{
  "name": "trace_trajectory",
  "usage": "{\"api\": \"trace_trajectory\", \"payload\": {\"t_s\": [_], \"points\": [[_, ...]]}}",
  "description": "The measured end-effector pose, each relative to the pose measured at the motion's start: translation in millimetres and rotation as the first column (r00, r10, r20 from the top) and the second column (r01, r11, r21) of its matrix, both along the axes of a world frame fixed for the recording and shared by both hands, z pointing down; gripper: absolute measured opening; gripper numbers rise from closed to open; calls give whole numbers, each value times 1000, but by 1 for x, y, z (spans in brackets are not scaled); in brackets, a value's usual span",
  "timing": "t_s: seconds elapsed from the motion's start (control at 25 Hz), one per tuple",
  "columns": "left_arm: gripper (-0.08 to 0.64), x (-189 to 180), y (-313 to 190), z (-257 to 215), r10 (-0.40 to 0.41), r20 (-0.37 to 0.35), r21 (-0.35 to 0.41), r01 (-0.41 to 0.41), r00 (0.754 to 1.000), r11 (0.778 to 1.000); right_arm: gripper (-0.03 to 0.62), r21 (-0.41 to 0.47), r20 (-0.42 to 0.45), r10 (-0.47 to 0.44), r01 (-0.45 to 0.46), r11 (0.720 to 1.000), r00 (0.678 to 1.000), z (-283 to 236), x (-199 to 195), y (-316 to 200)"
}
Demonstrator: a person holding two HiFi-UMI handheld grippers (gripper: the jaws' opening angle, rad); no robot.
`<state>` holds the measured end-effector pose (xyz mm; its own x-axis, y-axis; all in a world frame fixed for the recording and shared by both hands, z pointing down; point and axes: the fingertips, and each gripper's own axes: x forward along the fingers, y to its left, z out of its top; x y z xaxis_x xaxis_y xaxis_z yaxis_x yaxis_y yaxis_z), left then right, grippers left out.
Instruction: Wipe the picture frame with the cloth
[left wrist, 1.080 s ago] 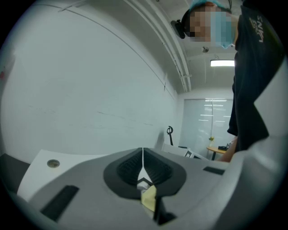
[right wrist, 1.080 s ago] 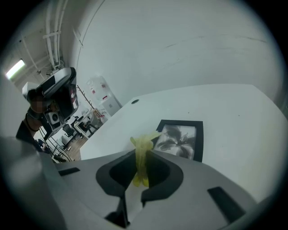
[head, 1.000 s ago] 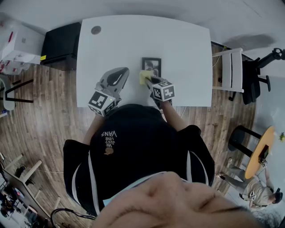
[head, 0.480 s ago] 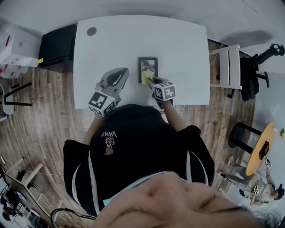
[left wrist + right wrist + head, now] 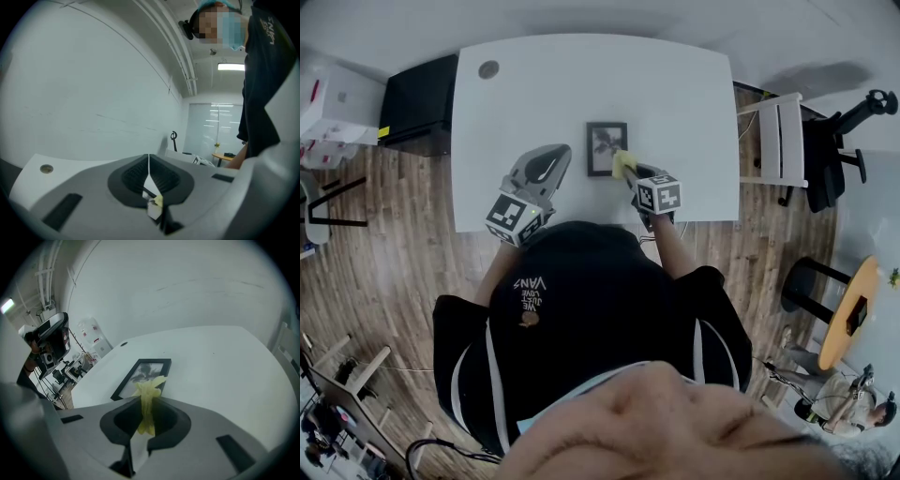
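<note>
A: Start close in. How does the left gripper (image 5: 546, 167) stand?
B: It hangs over the near edge of the table (image 5: 544, 103), left of the frame and apart from it. Its own view shows the jaws pressed together, only a thin seam between them and nothing held

A: And the right gripper (image 5: 627, 169)?
B: Just right of the left one, also at the near edge. Its jaws are clamped on the cloth (image 5: 151, 386), a bunched yellow strip that runs up the gap between them and sticks out past the tips

A: Where does the cloth end?
B: Its loose end lies at the near right corner of the frame (image 5: 607, 148). From the right gripper view it overlaps the frame's near rim; whether it presses down, I can't tell

A: The frame itself?
B: Black, lying flat on the white table, a little right of the middle and toward the near side, with a dark picture under the glass

A: Anything farther out?
B: A small round disc (image 5: 488, 69) sits near the far left corner of the table. Off the table, a black cabinet (image 5: 420, 94) stands at the left and a white chair (image 5: 780, 141) at the right, on a wood floor
</note>
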<state>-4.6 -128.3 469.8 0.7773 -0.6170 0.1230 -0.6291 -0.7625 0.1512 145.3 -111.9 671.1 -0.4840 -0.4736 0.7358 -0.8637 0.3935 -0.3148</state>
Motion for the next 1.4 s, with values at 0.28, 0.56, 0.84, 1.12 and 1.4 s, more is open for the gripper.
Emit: {"api": "trace_trajectory", "payload": {"t_s": [0.28,0.56,0.84,1.12,1.4], "points": [[17,8,0,-1,10,-1,-2,-10,1000,1000,44,-1,-9,37,-37,999,999,-2,21,0],[17,11,-4,2,7,-2,-6,-7,1000,1000,44,-4,-1,52,-52,999,999,-1,26,0],[16,11,-7,3,19,-4,-8,-19,1000,1000,44,18,16,67,-67,998,998,-10,21,-5],[17,7,-7,-3,27,-11,-1,-27,1000,1000,43,176,41,91,-97,980,995,-53,16,-21],[17,5,-5,-9,45,-17,14,-45,999,999,44,269,71,126,-141,953,989,-95,11,-32]]}}
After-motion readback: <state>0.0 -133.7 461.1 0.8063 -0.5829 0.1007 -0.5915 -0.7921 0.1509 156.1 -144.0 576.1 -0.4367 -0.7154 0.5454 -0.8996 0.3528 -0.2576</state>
